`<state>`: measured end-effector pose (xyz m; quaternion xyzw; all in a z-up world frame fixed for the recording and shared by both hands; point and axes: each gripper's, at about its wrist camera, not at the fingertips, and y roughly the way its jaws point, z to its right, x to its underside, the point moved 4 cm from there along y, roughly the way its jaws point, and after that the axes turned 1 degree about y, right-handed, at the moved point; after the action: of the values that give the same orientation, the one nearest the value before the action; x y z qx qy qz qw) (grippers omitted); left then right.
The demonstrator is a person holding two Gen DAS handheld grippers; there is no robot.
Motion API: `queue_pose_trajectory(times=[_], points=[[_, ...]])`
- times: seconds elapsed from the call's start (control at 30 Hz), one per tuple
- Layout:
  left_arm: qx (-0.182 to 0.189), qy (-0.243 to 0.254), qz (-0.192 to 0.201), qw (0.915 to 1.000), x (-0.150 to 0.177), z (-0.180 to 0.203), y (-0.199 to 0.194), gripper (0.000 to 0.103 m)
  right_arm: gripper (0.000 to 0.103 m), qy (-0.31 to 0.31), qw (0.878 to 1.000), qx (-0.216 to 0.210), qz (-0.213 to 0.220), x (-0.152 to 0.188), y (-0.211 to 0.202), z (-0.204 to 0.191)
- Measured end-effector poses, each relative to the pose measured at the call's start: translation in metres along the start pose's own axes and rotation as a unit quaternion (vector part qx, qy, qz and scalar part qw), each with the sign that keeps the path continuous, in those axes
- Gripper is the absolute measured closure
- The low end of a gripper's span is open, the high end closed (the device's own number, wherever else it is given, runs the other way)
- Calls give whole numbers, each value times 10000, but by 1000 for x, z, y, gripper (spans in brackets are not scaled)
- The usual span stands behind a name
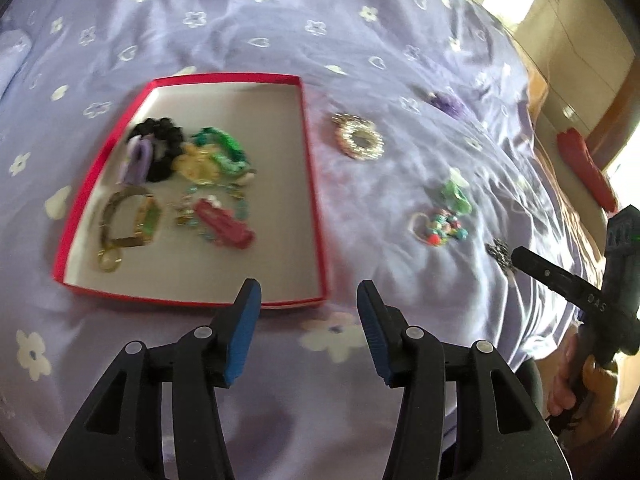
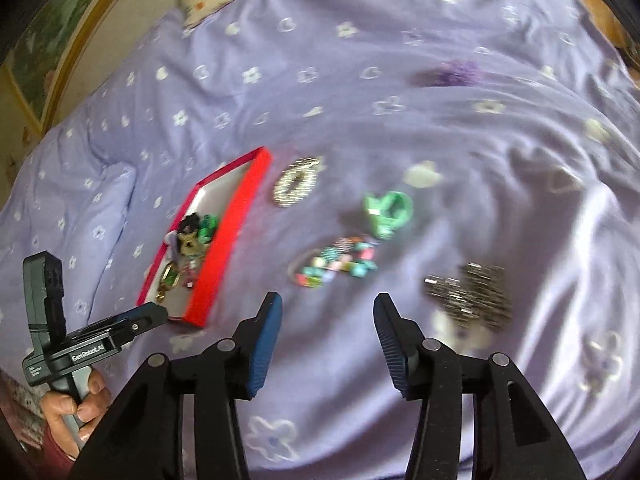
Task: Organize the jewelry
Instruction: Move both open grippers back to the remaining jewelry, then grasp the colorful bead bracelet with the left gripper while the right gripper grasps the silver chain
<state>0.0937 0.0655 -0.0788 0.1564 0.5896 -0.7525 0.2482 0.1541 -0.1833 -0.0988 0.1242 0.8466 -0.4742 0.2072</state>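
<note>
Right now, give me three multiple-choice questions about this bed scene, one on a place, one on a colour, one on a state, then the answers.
1. Where is the gold ring-shaped brooch?
A. inside the box
B. on the bedspread beside the box
C. between the tongs

2. What colour is the box's rim?
A. red
B. blue
C. black

3. How are the left tongs?
A. shut on a bracelet
B. open and empty
C. shut on the box

Answers:
1 B, it lies on the purple bedspread just outside the box's right wall.
2 A, the wall is red around a white floor.
3 B, the blue pads stand apart with only cloth showing between them.
</note>
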Motion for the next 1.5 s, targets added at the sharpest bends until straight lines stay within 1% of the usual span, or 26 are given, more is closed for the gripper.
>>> queue_pose_trajectory(times=[0.2,0.4,0.53,0.7,0.8,1.0,1.13,1.17,1.2,1.23,1.27,1.3,1.33,1.37,1.43,1.5], points=[[90,247,-61,9996,-5,26,9,50,48,223,9996,143,77,1,-10,29],[141,497,-111,9986,-13,49,18,47,46,264,9994,238,40,0,-10,45],[187,632,-168,9977,-18,61,28,44,43,306,9991,303,-24,-1,-6,54],[238,838,-234,9959,-27,78,47,44,42,167,9984,530,-112,-2,1,62],[334,939,-287,9946,-32,90,62,43,42,36,9981,589,-172,-5,6,62],[379,1228,-437,9907,-38,111,90,43,43,-189,9977,589,-279,-6,16,60],[302,1380,-501,9887,-39,116,105,44,44,-271,9975,576,-296,-4,20,62],[283,1411,-507,9883,-38,117,108,45,44,-314,9973,590,-300,-3,20,62],[248,1455,-483,9879,-38,117,110,52,44,-363,9970,607,-305,-2,21,61],[223,1499,-464,9874,-38,118,110,64,45,-412,9967,630,-293,-2,21,61],[229,1540,-457,9868,-38,119,111,70,49,-434,9965,660,-283,-2,22,61],[283,1565,-452,9862,-39,120,111,81,53,-443,9960,722,-275,-2,22,62],[328,1579,-447,9859,-39,121,111,90,63,-437,9955,803,-258,-3,23,64],[355,1597,-442,9855,-39,122,111,91,73,-420,9953,842,-249,-4,23,66],[367,1615,-413,9853,-39,123,110,91,82,-372,9955,836,-234,-5,23,68],[441,1591,-377,9856,-38,122,105,91,85,-260,9967,749,-196,-5,20,70]])
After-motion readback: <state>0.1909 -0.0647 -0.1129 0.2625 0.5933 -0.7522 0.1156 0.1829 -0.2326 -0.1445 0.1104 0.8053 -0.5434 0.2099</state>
